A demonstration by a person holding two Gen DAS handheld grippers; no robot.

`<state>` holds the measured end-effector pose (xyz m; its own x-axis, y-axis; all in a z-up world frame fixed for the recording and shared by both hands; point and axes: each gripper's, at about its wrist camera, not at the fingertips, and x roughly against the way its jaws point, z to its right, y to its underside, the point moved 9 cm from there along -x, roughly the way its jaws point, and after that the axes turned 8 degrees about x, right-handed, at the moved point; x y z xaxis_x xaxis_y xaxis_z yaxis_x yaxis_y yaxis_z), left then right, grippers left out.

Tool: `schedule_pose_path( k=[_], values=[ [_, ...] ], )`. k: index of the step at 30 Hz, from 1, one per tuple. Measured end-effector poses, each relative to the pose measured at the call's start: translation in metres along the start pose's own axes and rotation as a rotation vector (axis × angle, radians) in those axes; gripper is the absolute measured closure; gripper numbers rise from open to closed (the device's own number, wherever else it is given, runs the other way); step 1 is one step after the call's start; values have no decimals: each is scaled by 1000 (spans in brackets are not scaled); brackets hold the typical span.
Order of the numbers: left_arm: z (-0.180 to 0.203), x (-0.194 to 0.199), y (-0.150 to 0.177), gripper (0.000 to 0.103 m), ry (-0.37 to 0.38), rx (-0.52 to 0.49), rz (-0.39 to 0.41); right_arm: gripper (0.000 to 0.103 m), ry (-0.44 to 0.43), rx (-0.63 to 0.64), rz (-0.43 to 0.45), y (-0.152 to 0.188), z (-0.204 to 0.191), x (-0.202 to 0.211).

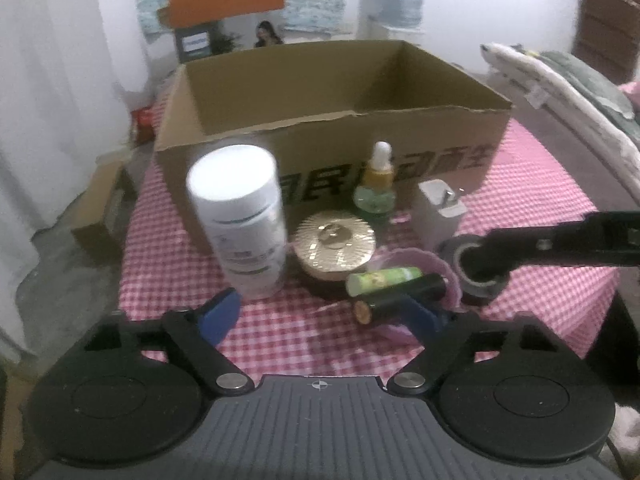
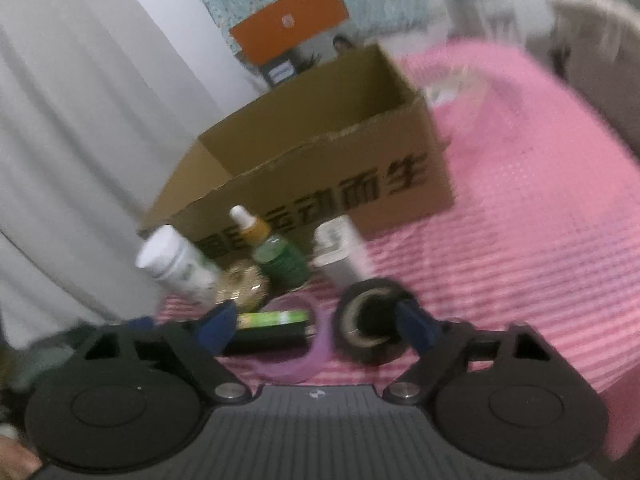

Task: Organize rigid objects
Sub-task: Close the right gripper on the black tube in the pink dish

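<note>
While hooking the black tape roll (image 2: 350, 338) by the box (image 2: 304, 160) on one finger of the spread-wide right gripper (image 2: 316, 324), could drop it or bump the green bottle (image 2: 280, 260). Left gripper (image 1: 322, 316) likewise spread, empty.

A table with a pink-and-white checked cloth (image 1: 520, 184) carries an open brown cardboard box (image 1: 320, 128) at its far edge, with a white cylindrical plastic bottle (image 1: 240, 220), round gold-lidded tin (image 1: 334, 246) and black tape roll (image 2: 370, 330) nearer.

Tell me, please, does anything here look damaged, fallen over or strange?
The cardboard box has a ragged, torn front rim with its flaps gone. In front of it, the green tube and the black cylinder lie on their sides, while the white bottle and the dropper bottle stand upright. Nothing looks spilled.
</note>
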<state>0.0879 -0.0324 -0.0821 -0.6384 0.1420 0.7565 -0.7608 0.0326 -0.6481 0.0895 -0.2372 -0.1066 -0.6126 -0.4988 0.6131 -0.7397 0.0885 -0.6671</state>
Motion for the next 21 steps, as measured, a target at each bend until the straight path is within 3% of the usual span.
schedule_pose_path(
  k=[7, 11, 21],
  values=[
    [9, -16, 3, 44, 60, -26, -46, 40, -148, -132, -142, 11, -9, -33],
    [15, -18, 5, 57, 132, -23, -72, 43, -161, -171, -189, 14, -8, -46],
    [39, -10, 21, 69, 246, -100, -119, 48, -193, -254, -242, 13, -1, -44]
  ],
)
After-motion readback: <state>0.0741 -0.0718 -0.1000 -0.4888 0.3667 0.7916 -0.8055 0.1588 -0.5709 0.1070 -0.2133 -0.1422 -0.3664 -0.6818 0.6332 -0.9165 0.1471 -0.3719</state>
